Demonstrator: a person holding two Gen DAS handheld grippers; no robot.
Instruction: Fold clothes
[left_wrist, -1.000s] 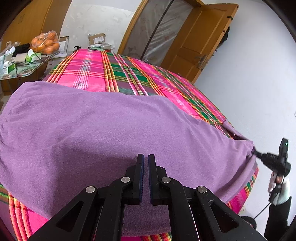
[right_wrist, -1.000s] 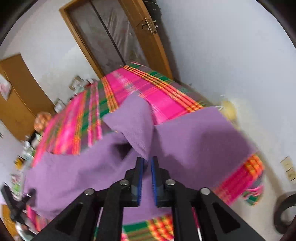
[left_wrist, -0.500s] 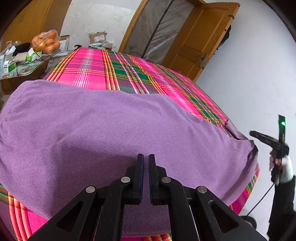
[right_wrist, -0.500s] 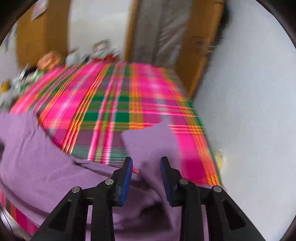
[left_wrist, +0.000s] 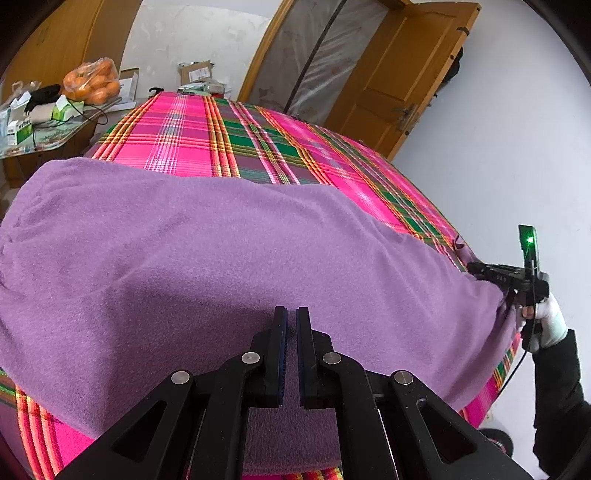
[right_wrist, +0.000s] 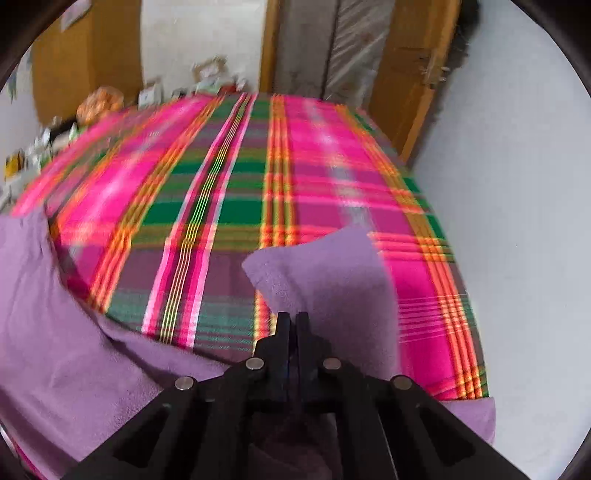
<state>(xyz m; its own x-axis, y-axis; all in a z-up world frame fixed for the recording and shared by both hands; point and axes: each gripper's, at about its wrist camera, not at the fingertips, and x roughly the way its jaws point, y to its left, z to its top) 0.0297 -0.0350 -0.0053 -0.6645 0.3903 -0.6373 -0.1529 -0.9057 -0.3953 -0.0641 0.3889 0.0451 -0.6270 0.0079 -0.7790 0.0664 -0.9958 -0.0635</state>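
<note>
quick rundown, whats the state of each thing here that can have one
purple garment: spread flat over the bed, one corner raised
left gripper: jaws shut, over the garment
right gripper: jaws closing on the raised corner
wooden door: open
bag of oranges: on the side table

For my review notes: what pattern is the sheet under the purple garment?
Bright pink plaid with green, orange and yellow stripes; the sheet shows sharpest in the left wrist view.
</note>
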